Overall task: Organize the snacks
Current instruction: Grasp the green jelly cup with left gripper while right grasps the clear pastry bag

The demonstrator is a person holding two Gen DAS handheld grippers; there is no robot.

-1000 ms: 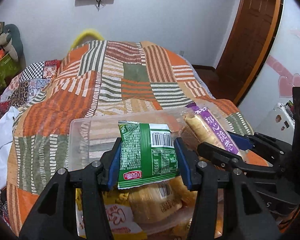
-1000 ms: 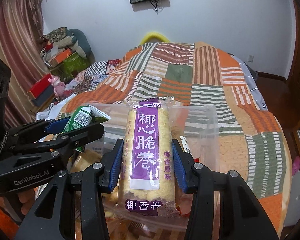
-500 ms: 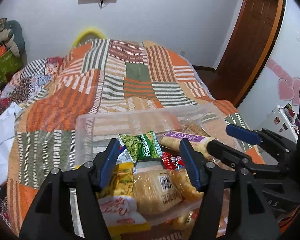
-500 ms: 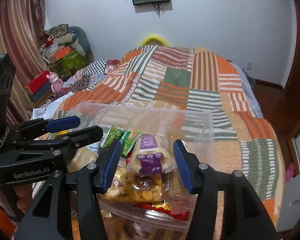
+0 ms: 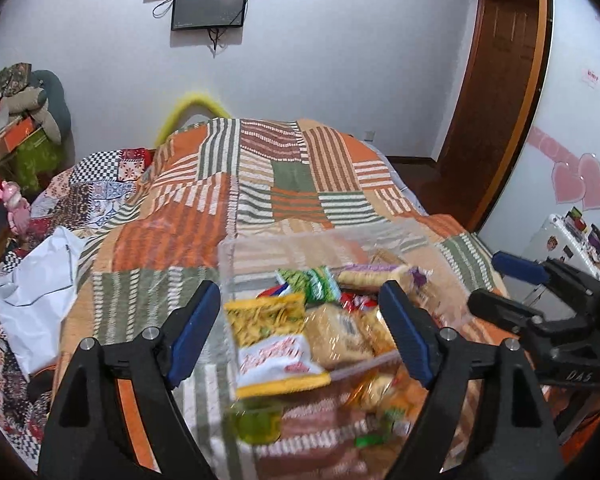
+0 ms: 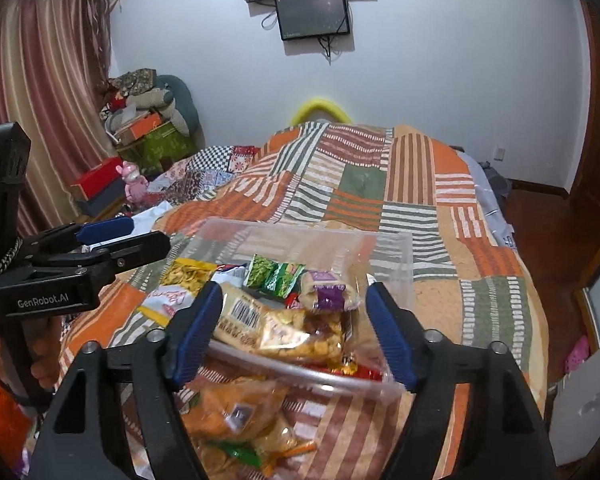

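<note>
In the left wrist view, the green pea packet and the purple-wrapped coconut roll were seen lying inside the clear plastic bin on the patchwork quilt, beyond the left gripper, whose jaws had just been opening and gripped nothing. In the right wrist view, the right gripper was likewise spread and empty after opening, the roll just past its tips; loose snack bags near the bin were judged still unsorted.
</note>
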